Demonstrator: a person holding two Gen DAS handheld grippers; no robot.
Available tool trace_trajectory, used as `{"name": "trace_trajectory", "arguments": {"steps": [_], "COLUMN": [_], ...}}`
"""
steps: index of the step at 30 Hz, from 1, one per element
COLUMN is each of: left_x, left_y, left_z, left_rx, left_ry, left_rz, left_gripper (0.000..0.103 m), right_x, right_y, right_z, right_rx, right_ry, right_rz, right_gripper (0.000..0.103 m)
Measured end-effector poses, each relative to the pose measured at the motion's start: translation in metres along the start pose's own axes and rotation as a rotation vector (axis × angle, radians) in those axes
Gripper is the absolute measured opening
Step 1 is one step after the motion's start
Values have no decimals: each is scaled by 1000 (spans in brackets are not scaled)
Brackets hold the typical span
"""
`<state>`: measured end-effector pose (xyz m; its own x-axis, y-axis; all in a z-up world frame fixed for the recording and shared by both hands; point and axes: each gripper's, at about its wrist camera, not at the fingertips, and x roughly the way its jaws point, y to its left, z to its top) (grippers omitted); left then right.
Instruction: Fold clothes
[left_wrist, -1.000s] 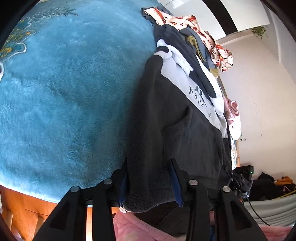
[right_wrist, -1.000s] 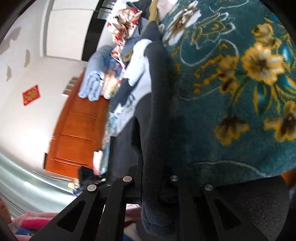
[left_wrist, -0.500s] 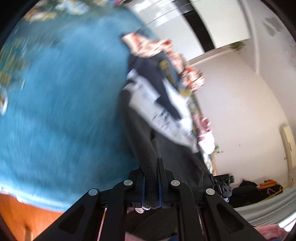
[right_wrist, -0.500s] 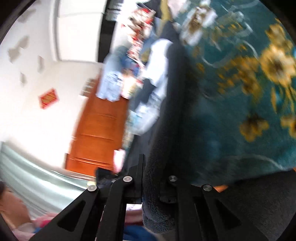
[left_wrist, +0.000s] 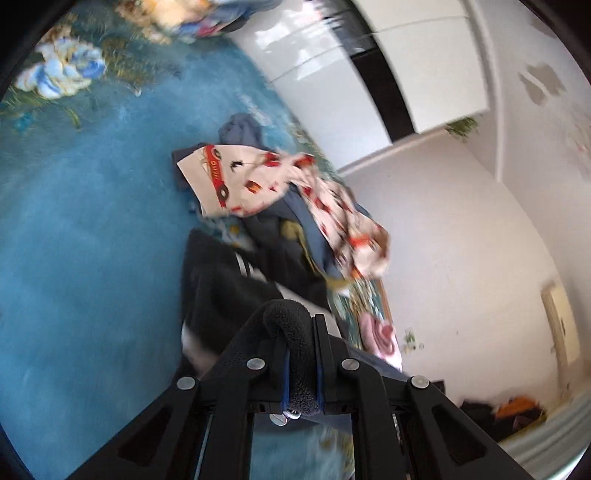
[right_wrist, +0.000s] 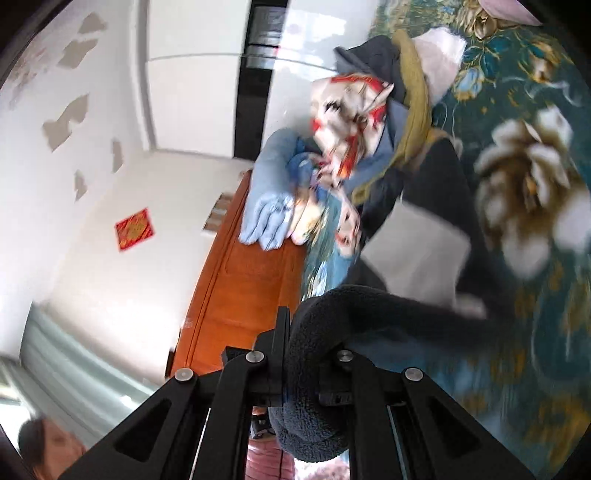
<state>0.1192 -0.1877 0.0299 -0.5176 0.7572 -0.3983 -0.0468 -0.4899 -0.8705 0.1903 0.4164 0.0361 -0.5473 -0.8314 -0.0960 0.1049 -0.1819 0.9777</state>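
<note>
A dark grey fleece sweatshirt (left_wrist: 218, 284) with a white chest panel lies on a blue flowered blanket (left_wrist: 85, 229). My left gripper (left_wrist: 300, 354) is shut on its hem, which bulges up between the jaws. My right gripper (right_wrist: 303, 354) is shut on the other hem corner, a thick roll of dark fleece (right_wrist: 369, 306). The sweatshirt's white panel (right_wrist: 417, 258) shows beyond it in the right wrist view. The hem is lifted over the garment's body.
A heap of unfolded clothes, with a cream and red patterned piece (left_wrist: 280, 184) on top, lies just past the sweatshirt. It also shows in the right wrist view (right_wrist: 351, 125). A light blue garment (right_wrist: 269, 206) lies on the orange wooden bed frame (right_wrist: 240, 288). A pink garment (left_wrist: 380, 332) lies at the blanket's edge.
Both grippers have swung up and forward with the hem, carrying it toward the collar. The left gripper closed on the hem. The clothes heap is now central in both views.
</note>
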Motion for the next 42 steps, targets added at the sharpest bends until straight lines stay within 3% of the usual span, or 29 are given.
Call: {"name": "trace_trajectory", "arguments": {"steps": [5, 10, 13, 15, 16, 18, 19, 21, 24, 26, 28, 34, 35, 36, 37, 38, 39, 42], "left_x": [64, 103, 113, 108, 104, 92, 84, 70, 69, 82, 98, 146, 149, 148, 146, 146, 143, 119], "left_y": [45, 95, 115, 120, 121, 117, 111, 95, 76, 72, 67, 54, 53, 50, 48, 44, 40, 23], "left_z": [47, 59, 63, 67, 70, 74, 76, 76, 67, 59, 61, 65, 66, 65, 63, 62, 61, 57], "left_rx": [-234, -425, -513, -540, -543, -501, -448, -304, -96, -24, -9, 33, 28, 42, 57, 80, 103, 147], "left_ry": [37, 62, 44, -17, -49, -92, -102, -100, -50, 5, 30, 102, 97, 89, 80, 66, 48, -38], "left_rz": [12, -6, -63, -113, -141, -162, -138, -13, 160, 219, 245, 324, 327, 342, 358, 395, 429, 347], "left_gripper": [11, 13, 21, 43, 48, 54, 57, 61, 62, 62, 62, 60, 55, 41, 33, 10, 9, 8], "right_x": [36, 54, 58, 56, 56, 50, 43, 26, 9, 15, 26, 75, 82, 88, 92, 94, 94, 84], "right_y": [-41, -85, -107, -113, -117, -115, -112, -105, -96, -96, -97, -82, -77, -73, -68, -64, -62, -53], "right_z": [66, 96, 109, 114, 117, 120, 122, 127, 124, 122, 120, 125, 125, 125, 124, 122, 120, 117], "right_rx": [176, 337, 411, 437, 450, 435, 412, 350, 222, 157, 99, -39, -64, -89, -117, -140, -157, -191], "right_ry": [-29, -42, -48, -49, -49, -57, -69, -101, -115, -82, -46, -11, -10, -9, -8, -7, -7, -29], "right_rz": [-61, -96, -101, -64, -46, -14, -11, -49, -218, -328, -419, -502, -526, -550, -573, -588, -596, -572], "right_gripper": [10, 13, 16, 26, 31, 52, 54, 54, 54, 54, 54, 53, 46, 31, 26, 22, 19, 16]}}
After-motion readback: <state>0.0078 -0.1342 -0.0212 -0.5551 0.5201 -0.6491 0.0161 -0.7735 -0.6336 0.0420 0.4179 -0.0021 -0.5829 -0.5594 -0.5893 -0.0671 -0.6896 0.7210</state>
